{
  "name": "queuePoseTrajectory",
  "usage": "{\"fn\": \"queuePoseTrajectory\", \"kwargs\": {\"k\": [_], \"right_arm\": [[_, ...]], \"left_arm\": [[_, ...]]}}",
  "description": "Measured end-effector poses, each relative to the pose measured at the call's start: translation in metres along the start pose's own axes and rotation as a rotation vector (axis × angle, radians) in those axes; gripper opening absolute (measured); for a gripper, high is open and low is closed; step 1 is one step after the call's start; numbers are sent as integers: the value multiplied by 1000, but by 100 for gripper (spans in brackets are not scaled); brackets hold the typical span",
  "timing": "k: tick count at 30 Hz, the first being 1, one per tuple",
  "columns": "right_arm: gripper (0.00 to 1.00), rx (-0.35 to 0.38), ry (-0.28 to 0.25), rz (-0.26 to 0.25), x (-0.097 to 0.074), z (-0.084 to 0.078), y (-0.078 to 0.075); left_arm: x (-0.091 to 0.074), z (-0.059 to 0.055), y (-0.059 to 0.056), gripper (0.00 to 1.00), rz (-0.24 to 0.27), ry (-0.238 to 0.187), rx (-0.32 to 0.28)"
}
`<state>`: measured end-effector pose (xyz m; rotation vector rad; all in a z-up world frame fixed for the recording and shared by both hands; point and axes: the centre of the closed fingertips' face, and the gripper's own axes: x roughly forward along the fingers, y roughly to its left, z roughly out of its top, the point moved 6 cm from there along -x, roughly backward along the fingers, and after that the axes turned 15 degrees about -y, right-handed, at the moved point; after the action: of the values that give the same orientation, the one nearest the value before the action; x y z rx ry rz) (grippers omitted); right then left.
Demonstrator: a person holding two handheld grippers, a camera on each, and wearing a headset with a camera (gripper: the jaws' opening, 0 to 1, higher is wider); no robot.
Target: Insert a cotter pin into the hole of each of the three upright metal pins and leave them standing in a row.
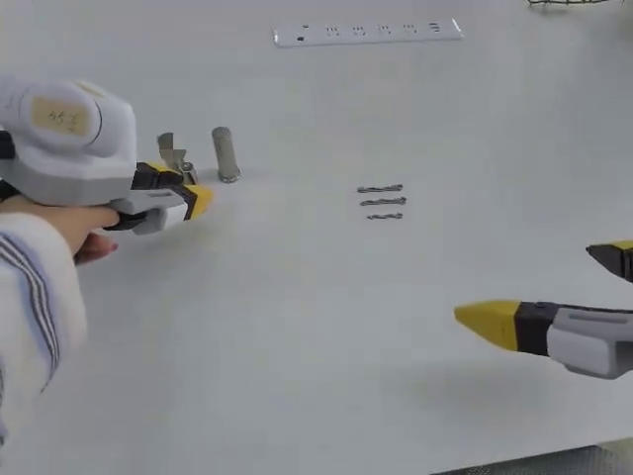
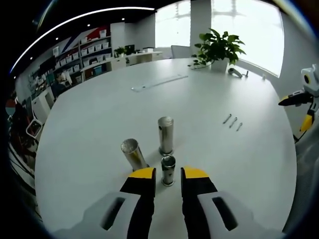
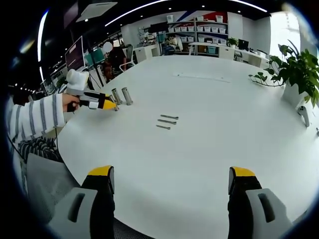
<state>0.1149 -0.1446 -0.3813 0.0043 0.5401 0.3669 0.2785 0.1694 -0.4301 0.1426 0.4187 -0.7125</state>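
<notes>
The left claw (image 2: 168, 175) is open by a narrow gap and holds nothing. A short pin (image 2: 168, 170) stands upright right at the mouth of that gap, just clear of both yellow tips. The short pin is just in front of the tall pin (image 2: 165, 134), nearer the claw. A third pin (image 2: 133, 153) stands just left of the tall pin and seems to lean, though that may be lens distortion. All three sit close together on the white desk (image 2: 99, 114), more a cluster than a row.

Three cotter pins (image 1: 381, 202) lie side by side well to the right of the tall pin (image 1: 226, 153), flat on the desk. The right claw (image 3: 172, 179) is wide open and empty, further from the tall pin than the cotter pins are, on their near side.

The step in hand looks like gripping the short pin to steady it. To do it well:
- Ease forward until the pin is fully between the jaws, then close slowly.
- Keep it upright and clear of the tall pin behind it.
- Grip low on the body so the cross hole, too small to make out here, stays clear.
- Turn the hole towards the cotter pins.
</notes>
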Motion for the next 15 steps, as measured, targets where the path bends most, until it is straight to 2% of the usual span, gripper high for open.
{"fn": "queuePoseTrajectory", "kwargs": {"k": [7, 12, 15], "right_arm": [[94, 9, 7, 9, 0, -3, 2], [93, 7, 1, 10, 0, -1, 2], [93, 8, -3, 13, -1, 0, 2]], "left_arm": [[-2, 0, -1, 6, -19, -3, 12], [-6, 1, 0, 5, -24, -17, 3], [-9, 1, -1, 5, -30, -16, 24]]}}
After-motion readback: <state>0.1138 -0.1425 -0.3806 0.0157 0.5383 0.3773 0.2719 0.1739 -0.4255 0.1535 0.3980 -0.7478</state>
